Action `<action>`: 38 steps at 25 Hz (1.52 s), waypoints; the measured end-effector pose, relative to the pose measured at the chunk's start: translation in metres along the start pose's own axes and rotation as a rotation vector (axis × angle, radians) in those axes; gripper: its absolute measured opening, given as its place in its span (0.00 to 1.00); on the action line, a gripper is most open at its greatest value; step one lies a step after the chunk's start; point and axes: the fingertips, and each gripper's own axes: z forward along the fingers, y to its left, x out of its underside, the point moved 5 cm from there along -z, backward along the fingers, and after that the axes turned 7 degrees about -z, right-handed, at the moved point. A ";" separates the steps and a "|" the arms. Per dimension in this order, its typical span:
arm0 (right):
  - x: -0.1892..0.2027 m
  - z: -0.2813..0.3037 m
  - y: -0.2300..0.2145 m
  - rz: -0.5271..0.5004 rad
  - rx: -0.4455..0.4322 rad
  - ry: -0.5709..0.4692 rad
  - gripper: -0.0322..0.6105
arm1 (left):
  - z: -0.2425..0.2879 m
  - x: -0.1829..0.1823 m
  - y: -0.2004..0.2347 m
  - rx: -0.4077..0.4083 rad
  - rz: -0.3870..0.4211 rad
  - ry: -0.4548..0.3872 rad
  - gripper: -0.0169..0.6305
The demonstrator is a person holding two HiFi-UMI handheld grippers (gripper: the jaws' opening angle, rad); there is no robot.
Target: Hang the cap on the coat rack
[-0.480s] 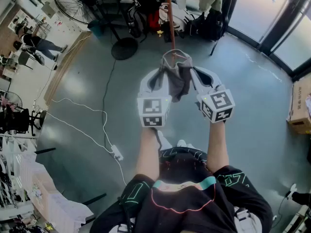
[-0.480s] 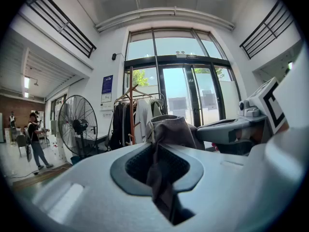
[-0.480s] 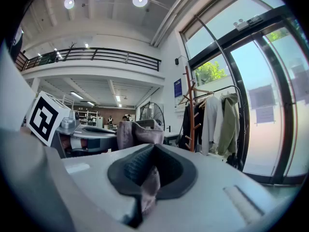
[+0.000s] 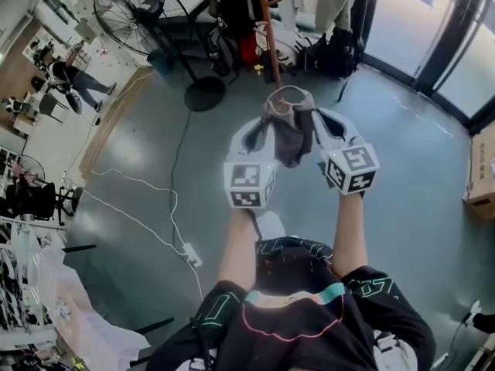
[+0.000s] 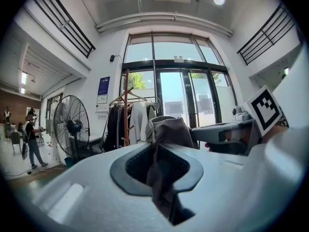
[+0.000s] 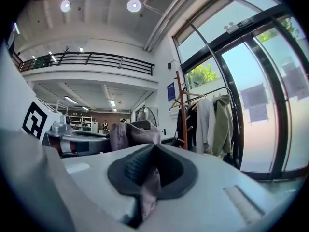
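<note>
I am holding the cap (image 4: 289, 132), my left gripper (image 4: 261, 130) and right gripper (image 4: 319, 126) each pinching its cloth, squarely before the coat rack (image 4: 268, 29).

The person wears a black short-sleeved T-shirt (image 4: 309, 338) with teal line graphics, a teal neck band and a thin pink outline. The left tongs (image 4: 261, 132) and right tongs (image 4: 315, 122) have smooth pale grey shells and dark ribbed pads (image 5: 140, 163). Each carries a cube (image 4: 249, 184) of black-and-white square markers.
</note>
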 end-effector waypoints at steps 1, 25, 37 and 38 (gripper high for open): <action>0.002 0.005 0.004 0.002 -0.015 0.008 0.07 | -0.002 0.001 0.004 -0.016 0.005 0.010 0.10; 0.078 0.159 -0.033 0.066 -0.127 0.251 0.07 | 0.128 0.066 0.101 -0.090 -0.131 0.192 0.10; 0.064 0.249 -0.048 -0.001 -0.146 0.285 0.07 | 0.199 0.059 0.170 -0.085 -0.172 0.177 0.10; 0.060 0.255 -0.050 -0.008 -0.145 0.280 0.07 | 0.204 0.057 0.175 -0.082 -0.173 0.172 0.10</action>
